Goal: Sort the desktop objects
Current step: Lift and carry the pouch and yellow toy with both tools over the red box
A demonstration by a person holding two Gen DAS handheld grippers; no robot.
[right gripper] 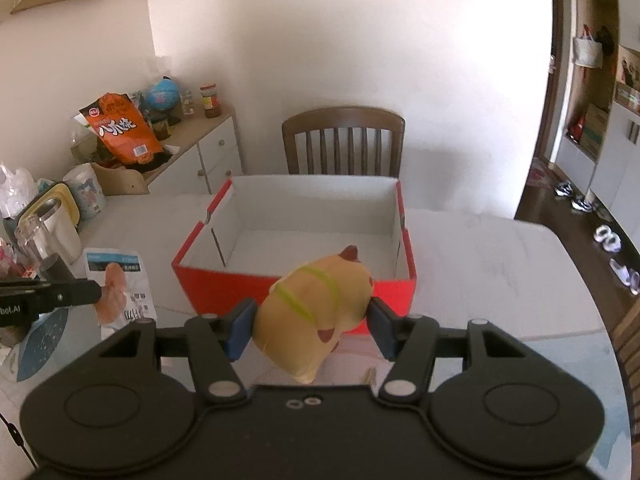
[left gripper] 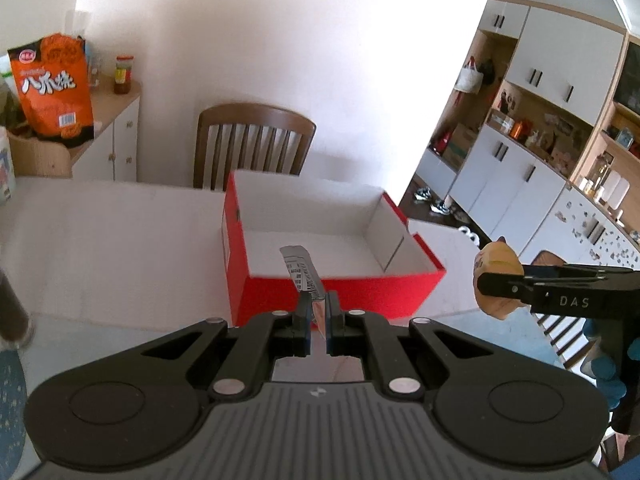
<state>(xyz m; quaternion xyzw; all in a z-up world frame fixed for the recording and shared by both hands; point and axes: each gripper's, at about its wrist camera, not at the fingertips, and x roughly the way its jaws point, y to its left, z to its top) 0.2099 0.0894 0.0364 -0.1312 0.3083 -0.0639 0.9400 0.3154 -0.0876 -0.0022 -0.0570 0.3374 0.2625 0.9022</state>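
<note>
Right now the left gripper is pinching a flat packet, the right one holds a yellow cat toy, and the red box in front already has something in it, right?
Not quite: the red box is empty, as the right wrist view shows. The left gripper does pinch the flat packet, and the right gripper holds the yellow cat toy.

1. Open box (right gripper: 296, 280) sits on the table (right gripper: 480, 264), chair (right gripper: 343, 140) right behind it.
2. Cabinet (right gripper: 208, 160) stands behind-left, snack bag (right gripper: 122, 130) on top.
3. Toy (right gripper: 316, 304) hangs before the box's near wall.

A wooden chair (right gripper: 343, 140) is standing at centre frame behind the table. An orange snack bag (right gripper: 124, 130) and a globe (right gripper: 162, 96) are sitting on a white sideboard (right gripper: 208, 152) at the left.
</note>
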